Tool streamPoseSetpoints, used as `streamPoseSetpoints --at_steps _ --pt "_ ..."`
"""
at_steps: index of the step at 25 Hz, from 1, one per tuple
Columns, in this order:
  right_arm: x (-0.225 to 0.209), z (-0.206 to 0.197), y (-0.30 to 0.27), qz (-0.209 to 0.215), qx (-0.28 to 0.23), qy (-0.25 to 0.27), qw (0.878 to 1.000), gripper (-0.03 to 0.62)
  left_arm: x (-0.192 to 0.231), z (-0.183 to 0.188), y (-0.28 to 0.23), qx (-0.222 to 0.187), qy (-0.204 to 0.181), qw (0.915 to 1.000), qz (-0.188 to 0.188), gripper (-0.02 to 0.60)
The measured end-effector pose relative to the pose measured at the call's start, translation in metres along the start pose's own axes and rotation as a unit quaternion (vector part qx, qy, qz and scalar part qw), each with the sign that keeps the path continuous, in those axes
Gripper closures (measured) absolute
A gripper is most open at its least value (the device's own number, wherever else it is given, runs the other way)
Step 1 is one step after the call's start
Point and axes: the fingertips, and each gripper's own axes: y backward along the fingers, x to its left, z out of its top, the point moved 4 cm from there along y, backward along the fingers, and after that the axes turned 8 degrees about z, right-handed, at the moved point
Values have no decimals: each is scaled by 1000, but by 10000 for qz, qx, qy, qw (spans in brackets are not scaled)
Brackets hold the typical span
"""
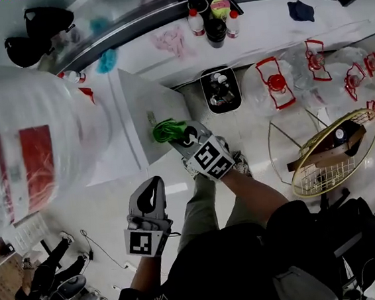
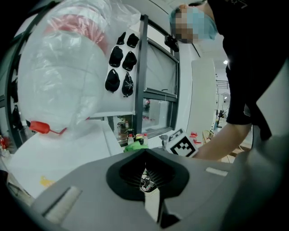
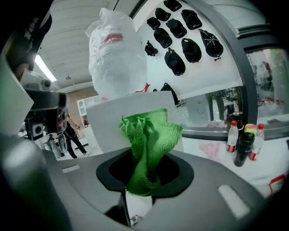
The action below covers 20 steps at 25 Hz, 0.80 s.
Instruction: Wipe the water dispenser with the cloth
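Found left tongs (image 1: 153, 186) nearest, low and clear of the work; read them in the left gripper view as clenched, nothing between. Logged right tongs (image 3: 139, 198) farther out, clamped on a bunched green cloth (image 3: 149, 135), pinched by its lower fold with the rest standing loose above. Located the cloth at the near upper edge of the white water dispenser (image 1: 144, 104), apparently touching its front face. Judged step in hand: wiping the dispenser body, barely begun. For a good pass: press the wad squarely onto the panel, hold the clamp tight so the loose part does not pull free, sweep in long overlapping strokes down the face, steer clear of the plastic-wrapped bottle (image 1: 33, 142) on top, leave the left tongs out of the path. Beyond, noted small bottles (image 1: 214, 20) on the window counter (image 1: 267, 23), well apart from the work.
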Motion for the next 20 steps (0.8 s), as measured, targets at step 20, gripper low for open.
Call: streamPoseSetpoints --at_steps 20 --pt "-51 -7 -60 -126 418 -54 9990 480 21 -14 11 137 -9 9998 126 578"
